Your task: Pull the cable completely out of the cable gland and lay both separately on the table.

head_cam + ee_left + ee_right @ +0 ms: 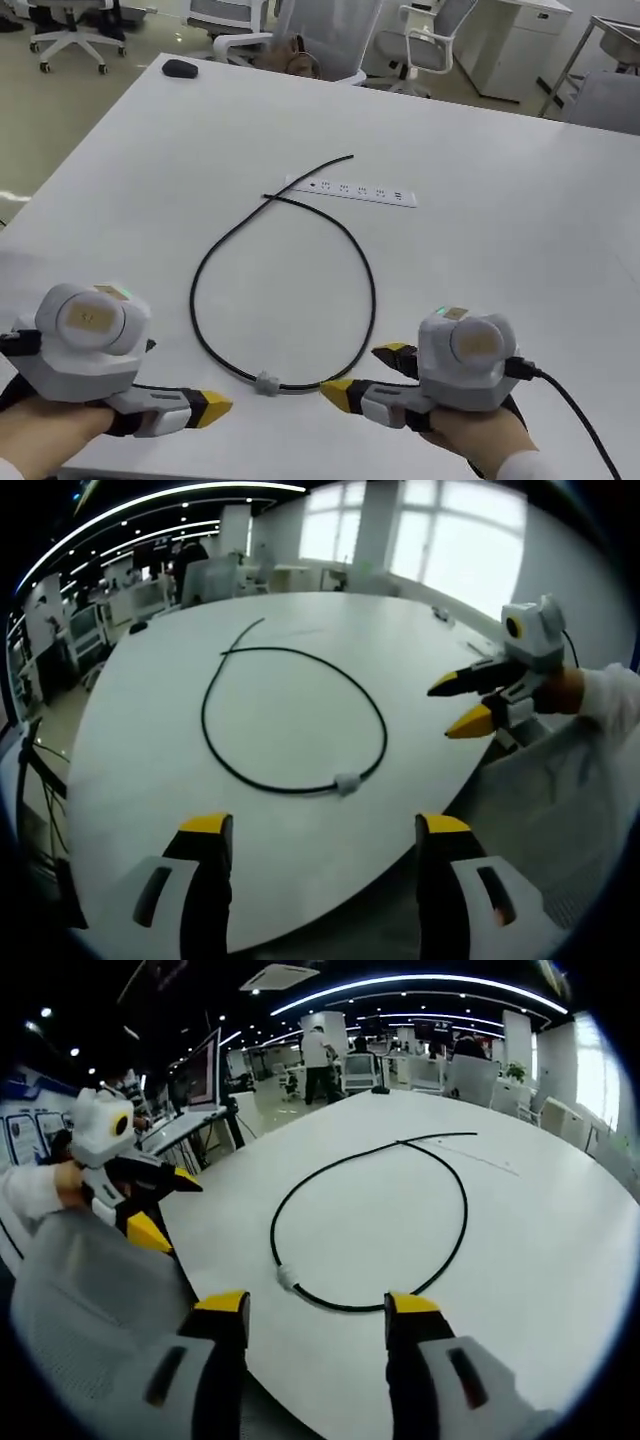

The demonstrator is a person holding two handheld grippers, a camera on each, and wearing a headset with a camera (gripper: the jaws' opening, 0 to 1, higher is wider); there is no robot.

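A thin black cable lies in one big loop on the white table, its two ends crossing at the far side. A small grey cable gland sits threaded on the cable at the near bottom of the loop. My left gripper hovers just left of the gland, open and holding nothing. My right gripper hovers just right of it, also open. In the left gripper view the gland lies ahead of the jaws, with the right gripper beyond. The right gripper view has the gland close ahead.
A white power strip lies flat past the loop's crossing. A small black object rests at the table's far left corner. Office chairs stand beyond the far edge. The near table edge runs right under both grippers.
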